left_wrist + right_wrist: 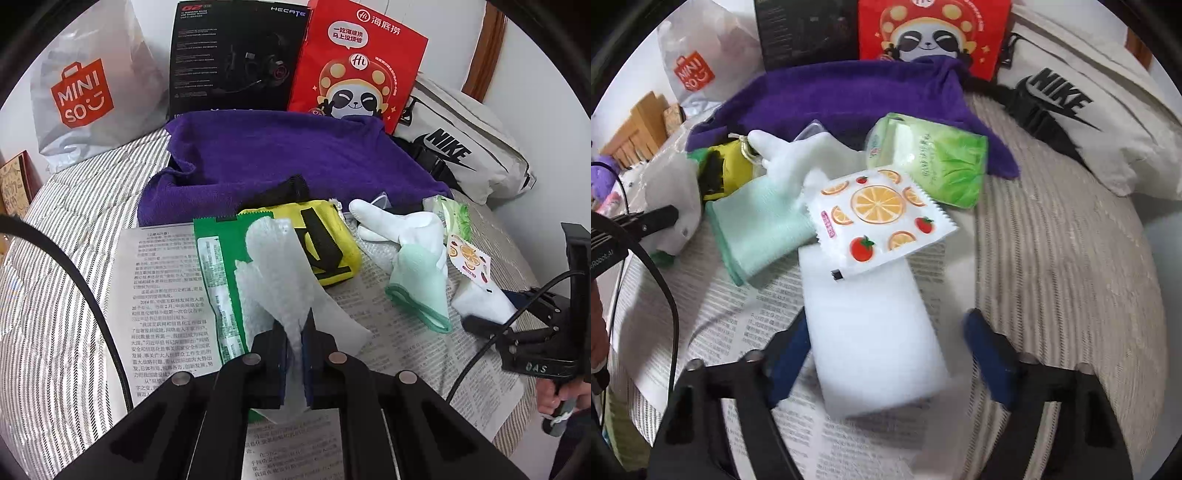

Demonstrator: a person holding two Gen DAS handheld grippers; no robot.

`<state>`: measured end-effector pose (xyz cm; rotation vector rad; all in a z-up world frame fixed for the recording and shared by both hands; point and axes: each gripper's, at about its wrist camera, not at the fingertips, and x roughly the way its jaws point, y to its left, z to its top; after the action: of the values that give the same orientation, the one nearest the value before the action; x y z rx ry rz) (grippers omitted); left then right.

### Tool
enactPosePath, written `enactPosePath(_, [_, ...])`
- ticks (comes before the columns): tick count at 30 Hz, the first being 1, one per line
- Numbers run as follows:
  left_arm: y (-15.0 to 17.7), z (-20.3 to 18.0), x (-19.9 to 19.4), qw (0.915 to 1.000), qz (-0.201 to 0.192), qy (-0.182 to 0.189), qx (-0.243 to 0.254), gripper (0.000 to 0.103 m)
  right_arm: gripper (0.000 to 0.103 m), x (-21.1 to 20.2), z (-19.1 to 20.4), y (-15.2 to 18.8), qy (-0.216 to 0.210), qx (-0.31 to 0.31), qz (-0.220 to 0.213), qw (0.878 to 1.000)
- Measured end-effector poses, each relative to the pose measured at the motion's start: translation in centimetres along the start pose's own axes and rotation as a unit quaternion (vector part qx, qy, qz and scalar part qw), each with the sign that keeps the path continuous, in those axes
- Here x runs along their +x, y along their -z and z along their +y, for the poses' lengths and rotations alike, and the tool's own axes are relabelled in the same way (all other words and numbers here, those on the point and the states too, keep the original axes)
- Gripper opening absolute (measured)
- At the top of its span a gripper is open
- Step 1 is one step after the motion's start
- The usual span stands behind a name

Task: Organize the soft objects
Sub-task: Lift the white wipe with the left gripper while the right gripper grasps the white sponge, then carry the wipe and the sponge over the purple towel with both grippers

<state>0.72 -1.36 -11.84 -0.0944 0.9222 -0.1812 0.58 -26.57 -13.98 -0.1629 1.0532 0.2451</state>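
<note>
Left claw (295,354) pinches thin white foam sheet (280,266) for lifting; right claw (882,354) straddles white foam block (875,332), pads not yet pressing.

Crumpled translucent white foam sheet (280,273) lifted over green packet, thick white foam block (875,332) flat on newspaper, white and mint-green glove (410,251) lying beside it
</note>
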Motion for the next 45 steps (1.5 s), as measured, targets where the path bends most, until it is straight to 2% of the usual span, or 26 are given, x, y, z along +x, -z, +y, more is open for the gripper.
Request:
enactPosePath(1, [-0.1,0.1,-0.1,1.0,0.0,-0.002,-0.002,0.007,0.052,-0.1,0.0,0.0,-0.009,0.002,-0.01,1.0])
enactPosePath(6, [-0.6,0.2,-0.4,1.0,0.003,-0.005,-0.005,0.007,0.053,-1.7,0.5,0.1,-0.026,-0.015,-0.027,0.999])
enactPosePath(12, [-0.9,0.1,-1.4,1.0,-0.004,-0.005,-0.003,0.007,0.053,-4.4,0.8,0.7,-0.076,-0.007,-0.033,0.997])
enactPosePath(16, [-1.0,0.2,-2.8,0.9999,-0.014,-0.007,-0.002,0.007,0.053,-6.2,1.9,0.9,-0.087,-0.016,-0.05,0.995])
enactPosePath(24, [-1.7,1.2,-5.5,0.9992,-0.032,-0.017,-0.017,0.007,0.053,-8.8,2.5,0.0,-0.066,-0.008,-0.087,0.994])
enactPosePath(30, [-3.0,2.3,-6.7,0.9982,-0.044,-0.026,-0.032,0.007,0.053,-8.8,2.1,-2.2,-0.051,0.01,-0.106,0.993])
enactPosePath(45, [-8.0,4.6,-5.2,0.998,-0.045,-0.02,-0.04,0.007,0.052,-7.2,0.8,-8.3,-0.038,0.032,-0.113,0.992])
